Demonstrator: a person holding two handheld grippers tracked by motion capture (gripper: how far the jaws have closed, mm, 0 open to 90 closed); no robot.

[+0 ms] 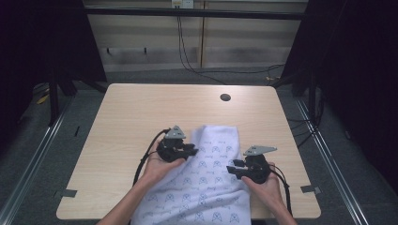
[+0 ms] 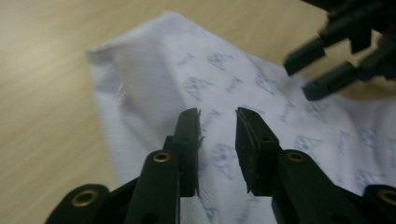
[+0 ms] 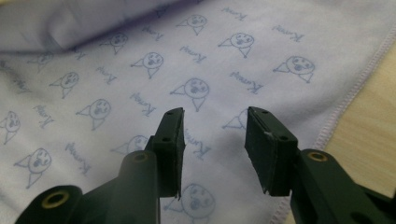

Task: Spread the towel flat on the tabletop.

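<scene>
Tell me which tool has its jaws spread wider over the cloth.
The right tool: its jaws stand visibly farther apart than the left tool's. Both hover open above the printed cloth.

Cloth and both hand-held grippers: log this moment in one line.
cloth: on table | left hand-held gripper: open over cloth | right hand-held gripper: open over cloth

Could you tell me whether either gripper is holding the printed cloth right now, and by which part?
Nothing is held. The left gripper and right gripper both stand open above the printed cloth, with only air between their jaws.
</scene>
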